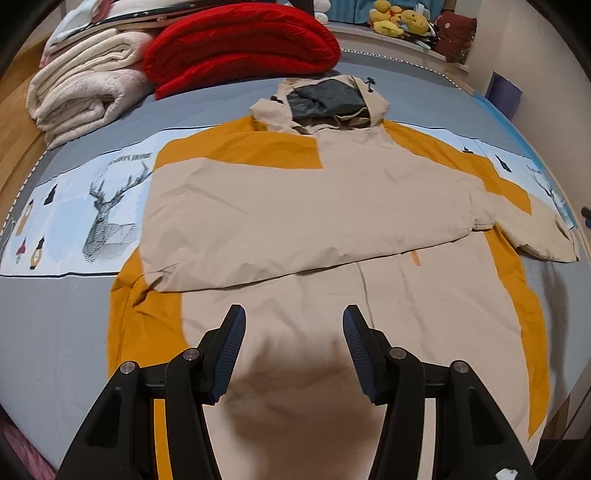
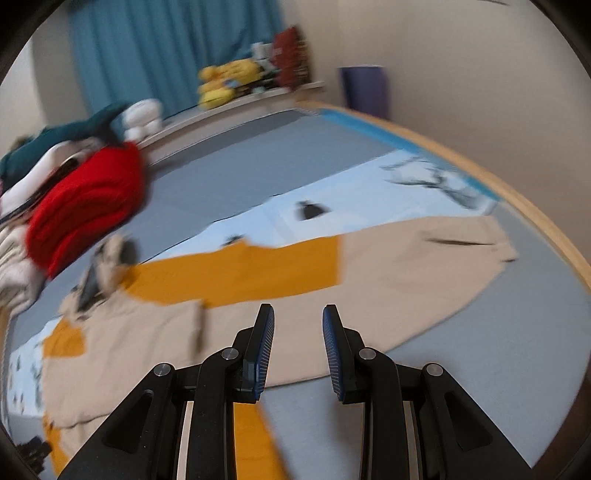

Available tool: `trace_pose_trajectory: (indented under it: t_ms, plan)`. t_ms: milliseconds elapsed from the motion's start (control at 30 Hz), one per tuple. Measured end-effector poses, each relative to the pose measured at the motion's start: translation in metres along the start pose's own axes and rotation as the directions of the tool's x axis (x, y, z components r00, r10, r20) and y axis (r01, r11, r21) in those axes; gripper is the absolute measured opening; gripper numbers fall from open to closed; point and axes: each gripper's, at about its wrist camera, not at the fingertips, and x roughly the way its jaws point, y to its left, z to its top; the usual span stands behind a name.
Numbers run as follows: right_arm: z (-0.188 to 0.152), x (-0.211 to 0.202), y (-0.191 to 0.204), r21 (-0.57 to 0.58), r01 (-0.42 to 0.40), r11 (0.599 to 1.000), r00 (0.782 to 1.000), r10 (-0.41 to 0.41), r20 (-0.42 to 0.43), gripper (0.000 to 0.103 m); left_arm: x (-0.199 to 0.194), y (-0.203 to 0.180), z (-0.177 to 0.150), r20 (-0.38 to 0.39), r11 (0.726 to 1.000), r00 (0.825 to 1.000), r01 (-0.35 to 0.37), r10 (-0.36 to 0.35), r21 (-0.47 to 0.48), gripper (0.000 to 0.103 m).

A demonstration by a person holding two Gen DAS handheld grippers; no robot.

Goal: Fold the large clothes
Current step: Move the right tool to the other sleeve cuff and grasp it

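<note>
A large beige and mustard hooded jacket (image 1: pixel 314 206) lies flat on the bed, hood (image 1: pixel 325 99) at the far end. One sleeve is folded across the chest; the other sleeve (image 1: pixel 535 229) lies out to the right. My left gripper (image 1: pixel 293 321) is open and empty, above the jacket's lower body. My right gripper (image 2: pixel 298 319) is open and empty, above the spread right sleeve (image 2: pixel 424 254). The right wrist view is blurred by motion.
The bed has a grey cover (image 1: pixel 55 332) with a pale blue deer-print band (image 1: pixel 103 206). A red blanket (image 1: pixel 240 48) and a cream blanket (image 1: pixel 81 96) are stacked at the far left. Plush toys (image 1: pixel 399 18) sit on the headboard shelf. The wooden bed edge (image 2: pixel 546 229) runs at right.
</note>
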Motion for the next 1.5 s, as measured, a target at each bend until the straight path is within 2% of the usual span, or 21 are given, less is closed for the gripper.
trace_pose_trajectory:
  t_ms: [133,233,333,500,633,767,833,1133,1500]
  plan:
    - [0.009,0.029,-0.062,0.118,0.049,0.992,0.998,-0.045,-0.035,0.029,0.007,-0.007,0.009,0.008,1.0,1.0,0.008,-0.008,0.015,0.052]
    - [0.013,0.048,-0.095,0.161,0.095,0.982,0.995,-0.088,-0.055,0.029,0.013,-0.009,0.016,0.01,1.0,1.0,0.013,-0.013,0.018,0.052]
    - [0.018,0.069,-0.135,0.255,0.104,0.961,0.994,-0.089,-0.07,0.029,0.022,-0.008,0.02,0.004,1.0,1.0,0.013,-0.013,0.018,0.052]
    - [0.015,0.098,-0.178,0.345,0.135,0.929,0.989,-0.104,-0.105,0.029,0.034,-0.003,0.028,-0.012,1.0,1.0,0.009,-0.009,0.004,0.052]
    - [0.005,0.122,-0.204,0.441,0.115,0.89,0.987,-0.051,-0.154,0.029,0.039,-0.002,0.032,-0.019,1.0,1.0,0.016,-0.016,-0.003,0.052]
    - [-0.004,0.136,-0.217,0.465,0.146,0.873,0.98,-0.063,-0.189,0.029,0.041,-0.005,0.034,-0.02,1.0,1.0,0.021,-0.022,-0.004,0.052]
    - [-0.009,0.142,-0.226,0.501,0.15,0.852,0.978,-0.054,-0.201,0.029,0.044,-0.006,0.034,-0.025,1.0,0.999,0.022,-0.022,-0.005,0.052]
    - [-0.009,0.147,-0.245,0.591,0.098,0.801,0.992,-0.03,-0.124,0.029,0.045,-0.007,0.034,-0.028,1.0,0.999,0.023,-0.023,-0.007,0.052]
    - [-0.005,0.148,-0.244,0.607,0.1,0.788,0.995,-0.062,-0.083,0.028,0.043,0.001,0.033,-0.026,1.0,0.999,0.025,-0.026,-0.015,0.052]
